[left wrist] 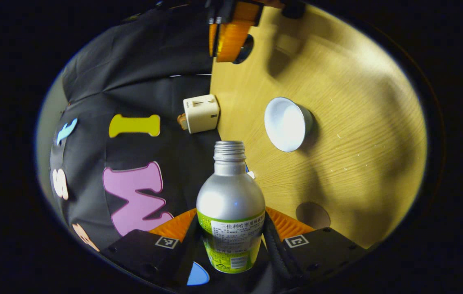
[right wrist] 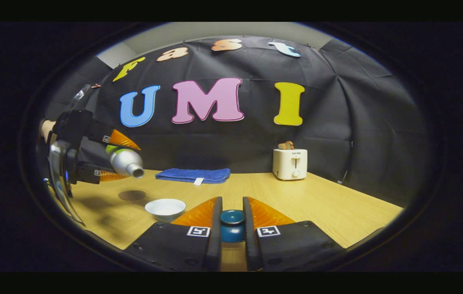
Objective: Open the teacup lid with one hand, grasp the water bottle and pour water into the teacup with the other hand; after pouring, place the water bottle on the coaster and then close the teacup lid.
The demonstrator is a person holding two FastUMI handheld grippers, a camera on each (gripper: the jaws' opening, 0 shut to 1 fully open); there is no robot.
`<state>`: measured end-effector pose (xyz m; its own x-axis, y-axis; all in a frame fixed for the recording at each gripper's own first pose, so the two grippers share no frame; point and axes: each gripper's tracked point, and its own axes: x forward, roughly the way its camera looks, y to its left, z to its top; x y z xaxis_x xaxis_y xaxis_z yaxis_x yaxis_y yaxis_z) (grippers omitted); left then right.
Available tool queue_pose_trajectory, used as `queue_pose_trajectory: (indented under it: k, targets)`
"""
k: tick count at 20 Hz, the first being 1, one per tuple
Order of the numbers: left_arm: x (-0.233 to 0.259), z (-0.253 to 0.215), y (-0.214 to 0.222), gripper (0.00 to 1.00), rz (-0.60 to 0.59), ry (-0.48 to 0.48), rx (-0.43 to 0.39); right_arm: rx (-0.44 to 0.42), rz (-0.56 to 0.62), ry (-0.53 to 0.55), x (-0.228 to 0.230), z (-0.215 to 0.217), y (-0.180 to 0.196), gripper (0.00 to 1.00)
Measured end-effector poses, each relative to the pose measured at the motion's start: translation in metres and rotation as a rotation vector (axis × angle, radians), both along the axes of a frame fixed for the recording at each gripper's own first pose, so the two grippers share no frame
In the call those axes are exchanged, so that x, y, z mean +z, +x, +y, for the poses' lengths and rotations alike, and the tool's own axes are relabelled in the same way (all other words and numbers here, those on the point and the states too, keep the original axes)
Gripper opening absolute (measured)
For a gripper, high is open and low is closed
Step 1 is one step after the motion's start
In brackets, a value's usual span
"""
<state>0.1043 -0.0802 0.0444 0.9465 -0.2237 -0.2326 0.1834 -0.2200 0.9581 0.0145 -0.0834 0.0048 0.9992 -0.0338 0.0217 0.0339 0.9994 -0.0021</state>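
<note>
A silver water bottle (left wrist: 231, 196) with a green label and no cap sits between the fingers of my left gripper (left wrist: 231, 215), which is shut on it. From the right gripper view, that left gripper (right wrist: 121, 161) holds the bottle (right wrist: 126, 162) tipped nearly level, its mouth up and to the left of the white teacup (right wrist: 165, 208). I see no water stream. The teacup (left wrist: 287, 123) stands open on the table. My right gripper (right wrist: 232, 202) is shut on the blue teacup lid (right wrist: 232, 226), held above the table. A round brown coaster (right wrist: 132, 195) lies behind the cup.
A folded blue towel (right wrist: 193, 175) lies at the back of the wooden table (right wrist: 321, 204). A cream toaster (right wrist: 290, 163) stands at the back right by the black cloth wall. In the left gripper view the coaster (left wrist: 313, 214) and the toaster (left wrist: 201, 113) also show.
</note>
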Motion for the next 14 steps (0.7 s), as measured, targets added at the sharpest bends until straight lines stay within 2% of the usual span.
queue_pose_trajectory:
  k: [2,3,4,6,7,8,9,10,11,13,14]
  targets:
    - [0.007,0.012,-0.007,0.79,-0.025,-0.139,0.025,-0.006,0.0,0.0,0.0,-0.001,0.0,0.27]
    - [0.009,0.02,-0.01,0.79,-0.022,-0.236,0.043,-0.006,0.0,0.0,0.0,-0.001,0.0,0.23]
    - [0.009,0.028,-0.014,0.79,-0.003,-0.352,0.065,-0.006,0.0,0.0,0.0,-0.002,0.0,0.27]
    - [0.015,0.037,-0.018,0.79,0.03,-0.605,0.1,-0.007,0.001,0.0,0.0,-0.001,0.0,0.27]
    - [0.021,0.039,-0.018,0.79,0.038,-0.727,0.103,-0.011,0.001,0.0,0.0,-0.002,0.001,0.23]
    - [0.031,0.042,-0.013,0.78,0.039,-0.846,0.105,-0.018,0.001,0.0,0.0,-0.004,0.001,0.27]
    - [0.036,0.043,-0.008,0.78,0.051,-0.958,0.105,-0.02,0.002,0.001,0.0,-0.004,0.0,0.24]
    - [0.043,0.048,-0.002,0.78,0.07,-1.107,0.102,-0.02,0.003,0.001,0.0,-0.004,0.001,0.23]
    - [0.047,0.056,0.0,0.78,0.094,-1.227,0.107,-0.02,0.003,0.001,0.0,-0.004,0.001,0.27]
    - [0.047,0.07,0.013,0.78,0.177,-1.551,0.12,-0.036,0.002,0.0,0.0,-0.007,0.001,0.23]
    - [0.044,0.072,0.014,0.78,0.192,-1.606,0.124,-0.04,0.002,0.0,0.0,-0.008,0.001,0.23]
